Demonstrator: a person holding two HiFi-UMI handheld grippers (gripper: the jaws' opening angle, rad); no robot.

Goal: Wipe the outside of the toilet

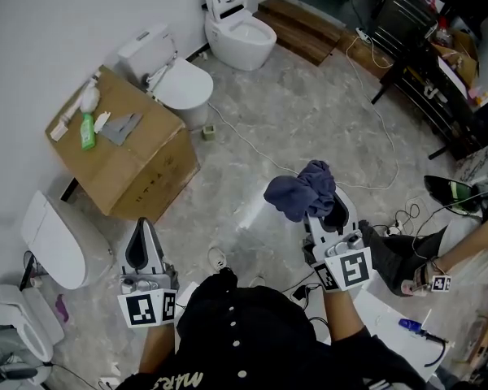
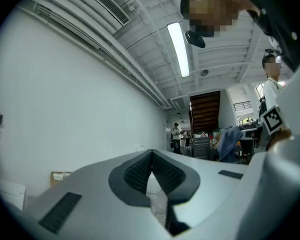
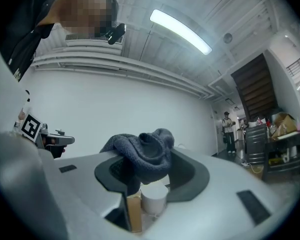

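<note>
- Three white toilets show in the head view, all well apart from both grippers. The far toilet point(image 1: 237, 24) stands against the wall point(image 1: 41, 23) with its lid raised. The second toilet point(image 1: 179, 84) has its lid down and sits just beside a cardboard box point(image 1: 142, 161). The third toilet point(image 1: 57, 242) is at the left edge, below the box.
- Blue-grey cloth point(image 1: 301, 189): bunched and held above the floor, touching no toilet.
- Right gripper point(image 1: 321, 205): its fingers are clenched on the cloth, which bulges out above the pads in the right gripper view.
- Left gripper point(image 1: 144, 230): its fingers are pressed together at the tips with nothing between them. It is held low, to the left of the person's body.
- Box top: a green bottle point(image 1: 87, 131) lies flat and a white bottle point(image 1: 89, 97) is near it. Other small items there are too small to identify.
- Floor point(image 1: 293, 128): grey, marble-patterned and glossy, with a thin white cable point(image 1: 366, 80) trailing across it.
- Room: wooden steps point(image 1: 301, 27) are just right of the far toilet, and a black rack point(image 1: 423, 47) stands at the upper right. The wall is plain white. A strip lamp point(image 2: 178, 49) is lit on the ceiling.
</note>
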